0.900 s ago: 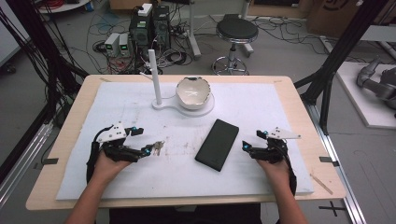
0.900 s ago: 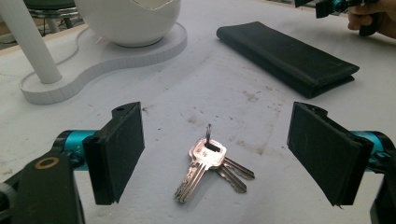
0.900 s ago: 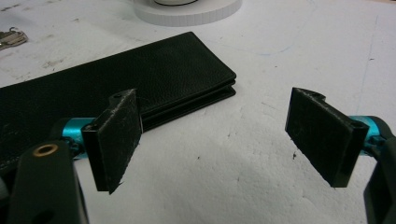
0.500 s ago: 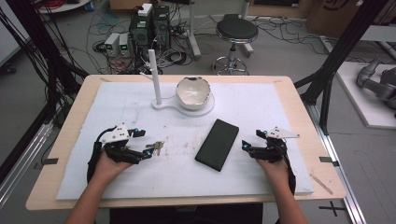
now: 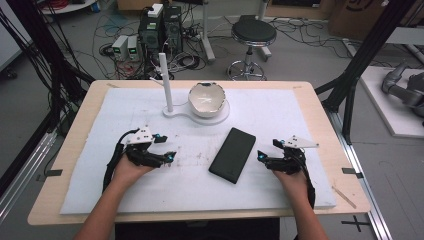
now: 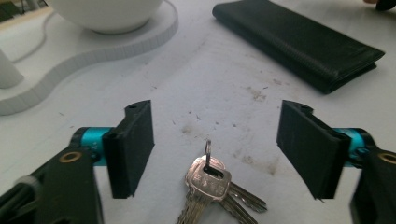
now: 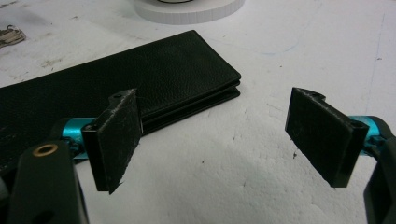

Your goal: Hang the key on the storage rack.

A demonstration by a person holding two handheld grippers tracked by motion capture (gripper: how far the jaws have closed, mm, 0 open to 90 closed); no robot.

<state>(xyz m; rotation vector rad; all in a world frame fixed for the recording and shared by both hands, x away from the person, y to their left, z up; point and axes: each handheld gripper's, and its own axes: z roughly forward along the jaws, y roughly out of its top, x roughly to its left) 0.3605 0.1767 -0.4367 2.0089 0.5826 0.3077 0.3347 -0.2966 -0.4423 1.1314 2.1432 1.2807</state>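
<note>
A bunch of silver keys (image 6: 210,179) lies on the white mat between the jaws of my left gripper (image 6: 218,147), which stands open with its pads clear of the keys on either side. In the high view my left gripper (image 5: 166,148) rests low on the mat at the left. A black leather wallet (image 5: 233,154) lies flat in the middle, also seen as the wallet (image 7: 140,79) just beyond my right gripper (image 7: 219,140). My right gripper (image 5: 267,149) is open with bare mat between its pads, its tips close to the wallet's right edge.
A white bowl (image 5: 206,98) sits on a white base plate (image 5: 175,112) with an upright white post (image 5: 166,85) at the back of the mat. The wooden table edge (image 5: 330,125) frames the mat. A stool and cables stand beyond the table.
My left gripper has slid right along the mat until its jaws straddle the keys. The right gripper and the wallet have stayed put.
</note>
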